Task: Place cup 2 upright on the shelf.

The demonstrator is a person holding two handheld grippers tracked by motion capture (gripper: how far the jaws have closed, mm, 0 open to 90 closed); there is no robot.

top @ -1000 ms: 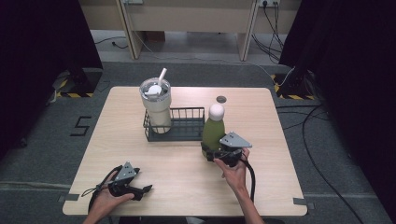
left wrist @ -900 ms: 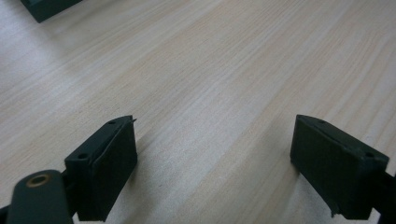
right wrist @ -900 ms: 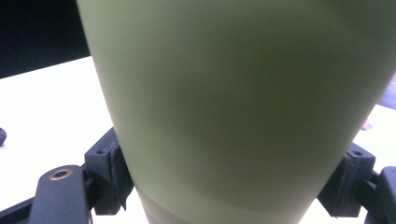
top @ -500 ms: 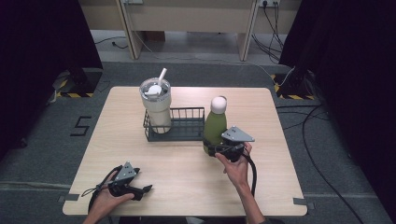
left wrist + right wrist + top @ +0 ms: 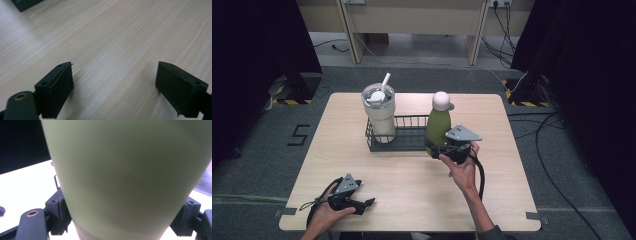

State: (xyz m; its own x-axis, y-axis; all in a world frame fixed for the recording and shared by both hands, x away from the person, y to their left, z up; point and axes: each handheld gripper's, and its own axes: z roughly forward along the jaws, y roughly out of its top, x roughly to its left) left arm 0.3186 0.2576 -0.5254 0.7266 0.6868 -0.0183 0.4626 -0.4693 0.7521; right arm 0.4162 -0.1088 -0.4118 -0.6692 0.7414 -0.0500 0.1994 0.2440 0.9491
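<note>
Green bottle (image 5: pixel 438 129) upright, gripped low by right gripper (image 5: pixel 447 150), jaws clamped on both flanks, hanging at the wire basket (image 5: pixel 408 142) rim beside the tumbler (image 5: pixel 379 114), probably bound inside. Left gripper (image 5: pixel 362 204) parked on table (image 5: pixel 412 190), jaws wide, nothing between.

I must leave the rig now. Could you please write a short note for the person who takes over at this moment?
Right gripper: shut on the green bottle, which is upright with its white cap on, beside the right end of the wire basket.
Left gripper: open, nothing between the jaws, resting near the front left of the table.
Tumbler with straw: stands in the left end of the basket.
Done: tumbler placed, bottle gripped.
Left, probably: set the bottle into the free right part of the basket, then release.
</note>
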